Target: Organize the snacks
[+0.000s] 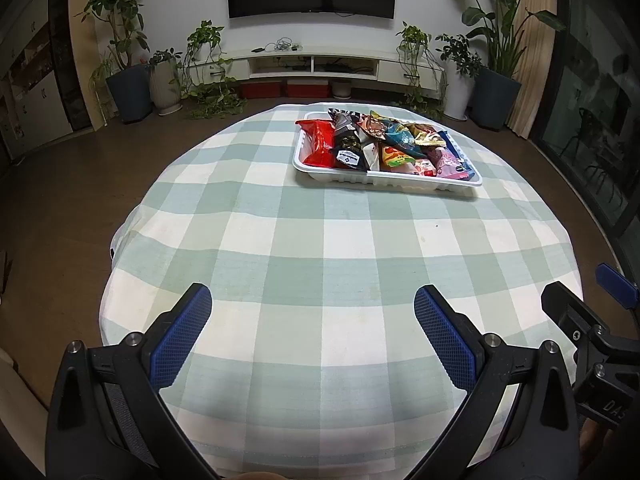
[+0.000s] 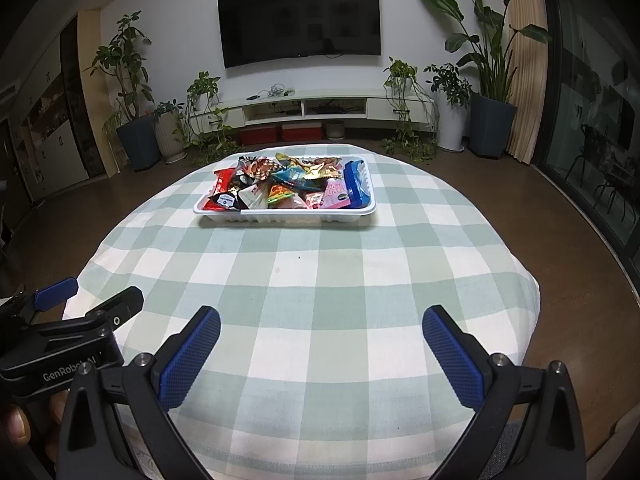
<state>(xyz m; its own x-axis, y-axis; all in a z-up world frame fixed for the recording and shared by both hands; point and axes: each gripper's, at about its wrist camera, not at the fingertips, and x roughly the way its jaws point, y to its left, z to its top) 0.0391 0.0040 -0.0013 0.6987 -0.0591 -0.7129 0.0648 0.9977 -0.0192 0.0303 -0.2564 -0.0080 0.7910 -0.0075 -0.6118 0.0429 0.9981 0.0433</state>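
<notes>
Nearest in the right wrist view, the left tool's [image 2: 86,300] black body reads "GenRobot AI" in white, with fingers [image 2: 18,426] of the person's hand wrapped under it. In the left wrist view, the right tool's [image 1: 592,292] body shows only "DAS" at the frame edge. Both tools hover low over the near edge of the worktop [image 1: 320,260], side by side and level, pointing toward the far side. The left tool [image 1: 312,312] has its blue pads spread wide, nothing between them; the right tool [image 2: 320,328] is equally wide and empty.

Beyond a bare stretch of green-checked cloth [image 2: 320,280], the snacks [image 2: 288,186] lie heaped in a white tray [image 2: 288,216] at the worktop's far end. Print on the packets is too small to read.

Farther off, a dark TV [image 2: 298,20] hangs on the wall.
</notes>
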